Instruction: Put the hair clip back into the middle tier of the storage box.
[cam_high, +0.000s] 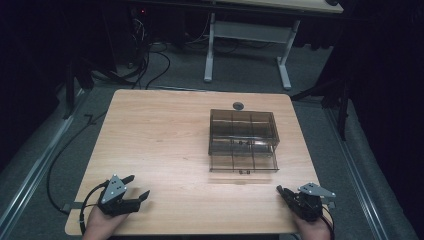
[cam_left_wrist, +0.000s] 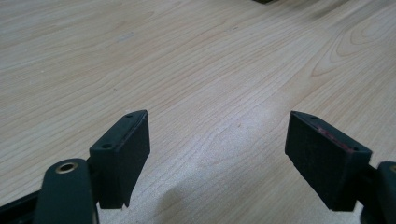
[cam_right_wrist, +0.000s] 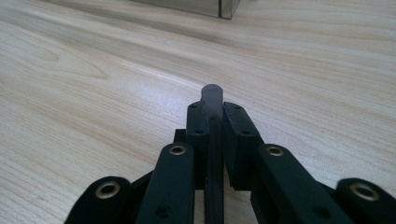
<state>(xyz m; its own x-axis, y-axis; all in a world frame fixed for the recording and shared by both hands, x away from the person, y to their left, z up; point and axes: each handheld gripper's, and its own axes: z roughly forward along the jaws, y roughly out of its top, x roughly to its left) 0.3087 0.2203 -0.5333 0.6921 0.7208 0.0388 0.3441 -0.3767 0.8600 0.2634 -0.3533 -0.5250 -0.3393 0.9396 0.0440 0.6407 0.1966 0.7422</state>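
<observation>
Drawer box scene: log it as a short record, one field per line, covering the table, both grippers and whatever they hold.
surface: wooden table
box: smoky see-through drawer box, right of centre, lower drawer pulled out toward the person
left gripper: jaws wide apart, nothing between them, near the table's front left corner
right gripper: jaws closed on a thin dark flat piece, its rounded tip past the pads
held item's identity: cannot tell

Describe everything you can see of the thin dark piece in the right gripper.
The thin dark piece is a flat, narrow strip with a rounded tip, material unclear. It stands on edge, clamped between the right gripper's pads, its tip poking just past them over the wooden table. Its rear runs back between the jaws.
</observation>
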